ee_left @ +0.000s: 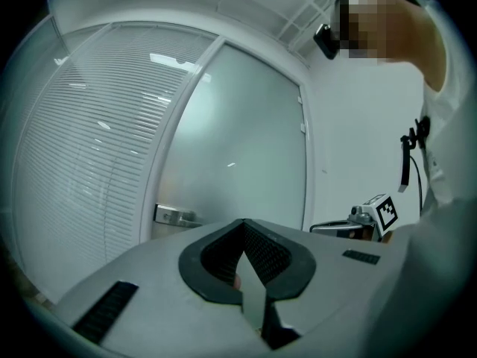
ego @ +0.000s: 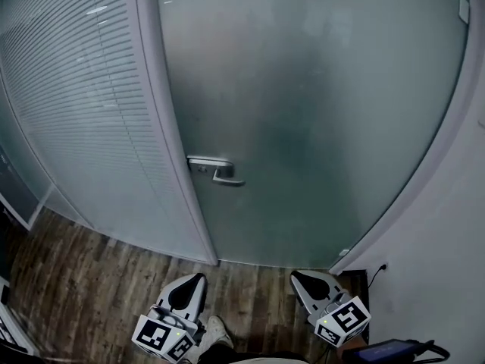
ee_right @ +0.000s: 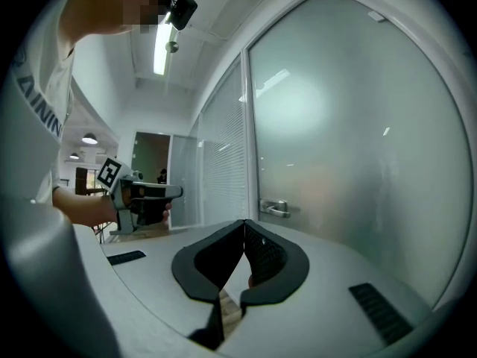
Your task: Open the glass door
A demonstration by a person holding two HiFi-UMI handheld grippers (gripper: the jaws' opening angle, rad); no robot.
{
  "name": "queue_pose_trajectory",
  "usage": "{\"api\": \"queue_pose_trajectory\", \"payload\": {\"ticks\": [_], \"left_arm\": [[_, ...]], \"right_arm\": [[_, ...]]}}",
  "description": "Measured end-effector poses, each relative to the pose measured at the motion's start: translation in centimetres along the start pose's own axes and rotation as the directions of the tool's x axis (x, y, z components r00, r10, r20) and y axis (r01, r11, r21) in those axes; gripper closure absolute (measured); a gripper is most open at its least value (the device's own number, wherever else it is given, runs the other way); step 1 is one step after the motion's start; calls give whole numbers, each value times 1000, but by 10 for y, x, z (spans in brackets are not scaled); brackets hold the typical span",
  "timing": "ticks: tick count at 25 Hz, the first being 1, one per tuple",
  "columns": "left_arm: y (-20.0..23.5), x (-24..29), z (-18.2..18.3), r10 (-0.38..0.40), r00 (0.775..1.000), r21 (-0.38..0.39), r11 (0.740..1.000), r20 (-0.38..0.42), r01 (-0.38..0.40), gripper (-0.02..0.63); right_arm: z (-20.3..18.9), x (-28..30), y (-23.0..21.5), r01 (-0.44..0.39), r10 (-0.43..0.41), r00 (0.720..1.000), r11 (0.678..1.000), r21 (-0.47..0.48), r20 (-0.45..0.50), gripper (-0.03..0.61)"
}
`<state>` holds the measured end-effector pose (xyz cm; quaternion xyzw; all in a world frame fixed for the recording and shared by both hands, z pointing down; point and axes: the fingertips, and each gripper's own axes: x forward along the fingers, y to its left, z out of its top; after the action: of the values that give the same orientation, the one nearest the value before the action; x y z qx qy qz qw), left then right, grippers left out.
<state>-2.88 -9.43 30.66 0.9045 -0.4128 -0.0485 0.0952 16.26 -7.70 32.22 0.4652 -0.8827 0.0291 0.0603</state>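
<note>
We are in the approach step: the door [ego: 318, 112], a frosted glass panel, stands shut in its frame, and nothing touches it yet. Its lever handle [ego: 216, 171] sits at the panel's left edge, just beside the frame post [ego: 170, 127] that divides it from the blinds [ego: 76, 89]. The lever lies level and its free end points right, toward the middle of the glass. The left gripper [ego: 198, 277] and the right gripper [ego: 297, 276] are both held low over the wood floor [ego: 76, 271], well apart from the handle and below it. Both point toward the door. Each gripper view shows its jaws meeting at the tips with nothing between them, so both grippers are closed and empty. The next move calls for raising one gripper to the lever; the left lies nearer. We judge that closed jaws can press the lever down from above, while a firm pull would need the jaws opened and set around it. We cannot tell which way the door swings, so the first push or pull should be gentle.
</note>
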Motion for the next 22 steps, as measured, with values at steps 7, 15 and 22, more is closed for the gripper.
{"api": "queue_pose_trajectory", "payload": {"ticks": [7, 15, 22], "left_arm": [[138, 49, -98, -23, 999, 98, 995, -47, 27, 614], [198, 79, -69, -97, 994, 111, 989, -59, 103, 614], [218, 113, -65, -107, 992, 72, 991, -64, 111, 614]], "right_arm": [[-100, 137, -16, 46, -46, 998, 999, -1, 36, 577], [-82, 201, -25, 124, -124, 992, 992, -3, 0, 577], [-79, 235, -50, 92, -91, 996, 996, 16, -18, 577]]}}
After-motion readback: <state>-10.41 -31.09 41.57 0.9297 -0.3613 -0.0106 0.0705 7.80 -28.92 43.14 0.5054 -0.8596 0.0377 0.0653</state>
